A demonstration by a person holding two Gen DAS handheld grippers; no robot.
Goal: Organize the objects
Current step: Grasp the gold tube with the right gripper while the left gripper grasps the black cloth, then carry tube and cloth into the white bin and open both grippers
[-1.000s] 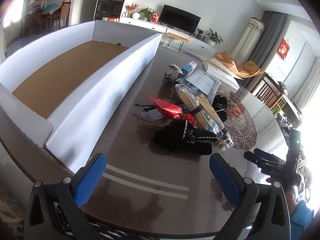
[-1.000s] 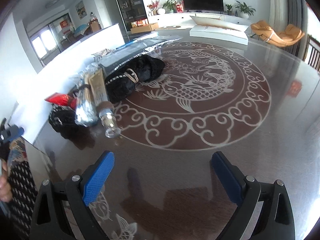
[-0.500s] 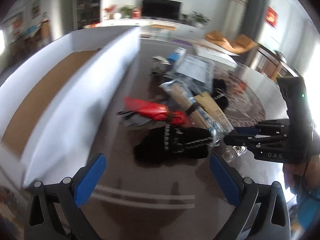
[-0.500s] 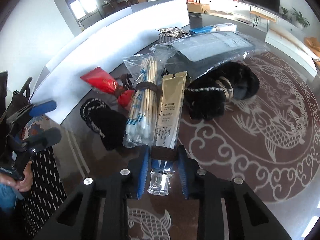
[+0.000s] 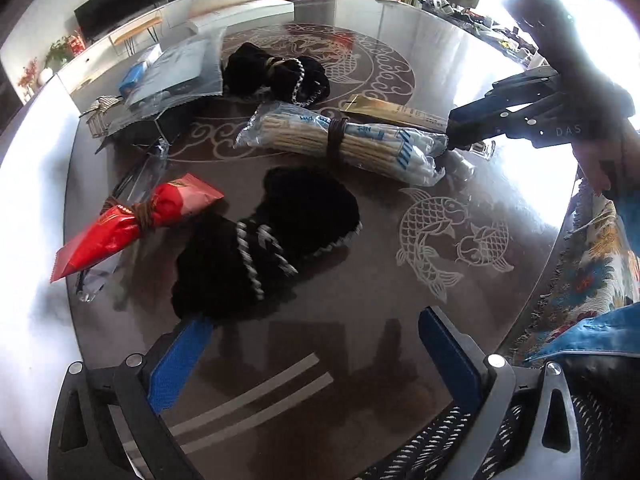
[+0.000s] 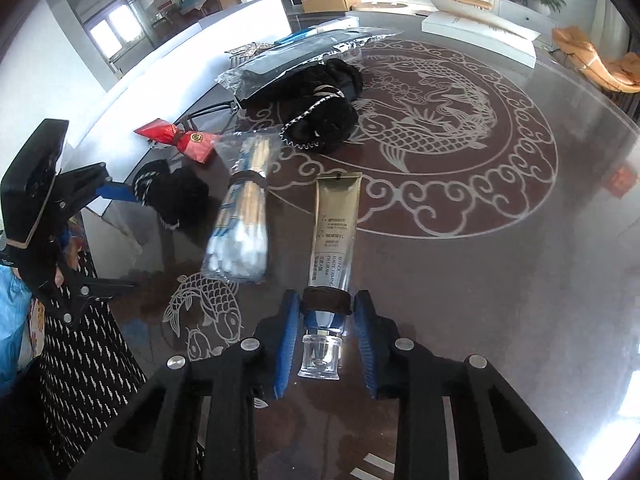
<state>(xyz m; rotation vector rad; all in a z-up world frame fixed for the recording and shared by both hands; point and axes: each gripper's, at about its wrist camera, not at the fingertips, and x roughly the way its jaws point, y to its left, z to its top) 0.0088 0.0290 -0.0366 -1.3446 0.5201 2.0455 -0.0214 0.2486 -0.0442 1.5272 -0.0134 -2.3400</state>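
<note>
Gold tube [image 6: 335, 236] cap end hidden between right gripper [image 6: 326, 338] jaws.

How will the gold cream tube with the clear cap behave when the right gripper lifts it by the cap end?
The gold cream tube will probably sag a little: the right gripper is closed on its neck only, and the long flat body sticks out unsupported. The glossy surface and smooth clear cap may slip. It looks light, and its flat crimped end makes rolling unlikely.
</note>
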